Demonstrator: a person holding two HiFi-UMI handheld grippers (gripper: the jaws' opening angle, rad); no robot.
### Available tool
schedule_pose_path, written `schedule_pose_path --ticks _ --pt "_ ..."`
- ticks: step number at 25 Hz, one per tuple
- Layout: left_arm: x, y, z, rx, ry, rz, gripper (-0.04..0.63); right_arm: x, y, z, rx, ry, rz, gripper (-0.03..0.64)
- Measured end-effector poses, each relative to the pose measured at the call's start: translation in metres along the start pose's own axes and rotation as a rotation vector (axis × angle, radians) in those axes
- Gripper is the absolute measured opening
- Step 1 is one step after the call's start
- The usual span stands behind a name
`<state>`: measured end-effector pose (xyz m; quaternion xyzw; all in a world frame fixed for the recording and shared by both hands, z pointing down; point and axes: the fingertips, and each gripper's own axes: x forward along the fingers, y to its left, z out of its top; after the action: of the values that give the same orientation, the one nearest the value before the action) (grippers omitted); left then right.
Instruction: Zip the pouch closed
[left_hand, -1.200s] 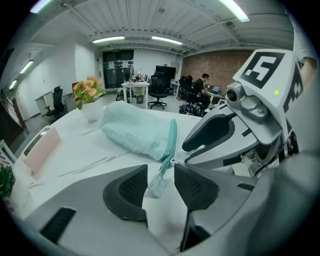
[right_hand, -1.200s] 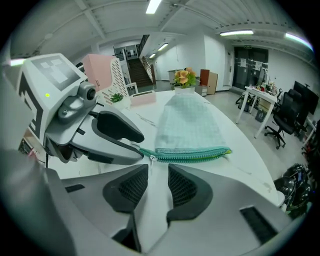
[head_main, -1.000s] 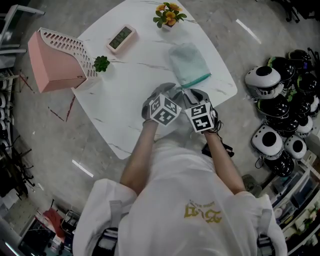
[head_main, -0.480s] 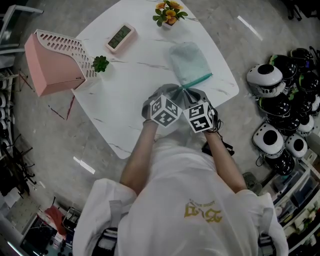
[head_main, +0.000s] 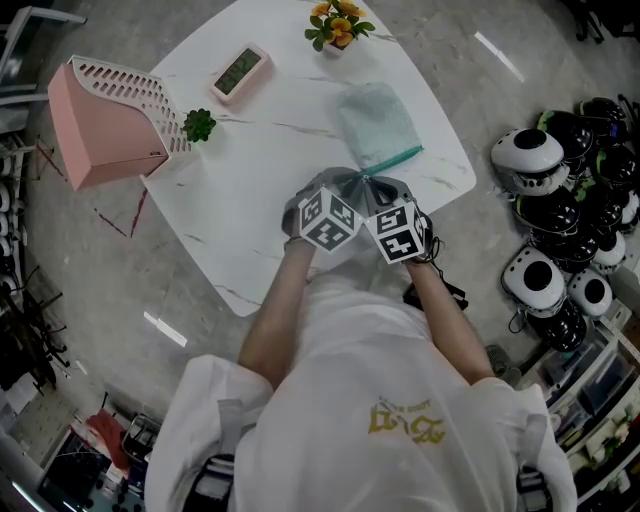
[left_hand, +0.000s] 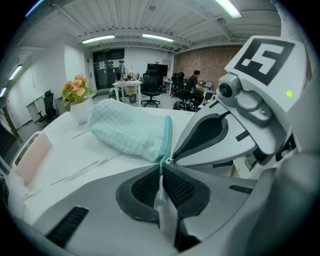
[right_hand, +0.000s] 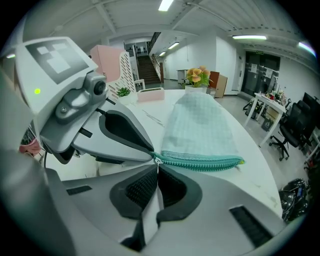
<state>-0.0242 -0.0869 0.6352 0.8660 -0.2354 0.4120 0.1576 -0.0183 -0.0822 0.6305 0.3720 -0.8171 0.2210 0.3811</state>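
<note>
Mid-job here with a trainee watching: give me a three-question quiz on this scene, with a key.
1. True or false: the pouch lies on the table.
2. Which is shut on the zipper pull? A: left gripper. B: right gripper.
3. Fill in: the pot beyond the pouch holds ____.
Key: 1 true. 2 B; the left gripper's jaws have just been closing and pinch the pouch's corner. 3 flowers.
</note>
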Motion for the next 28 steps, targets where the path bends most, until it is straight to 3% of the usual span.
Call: schedule_pose_path --ticks 28 --pt "-0.0033 0.0011 -0.0059 -0.071 0.024 -0.017 0.035 -0.0009 -0.0089 -0.0028 -0.033 0.038 -0.012 0.017"
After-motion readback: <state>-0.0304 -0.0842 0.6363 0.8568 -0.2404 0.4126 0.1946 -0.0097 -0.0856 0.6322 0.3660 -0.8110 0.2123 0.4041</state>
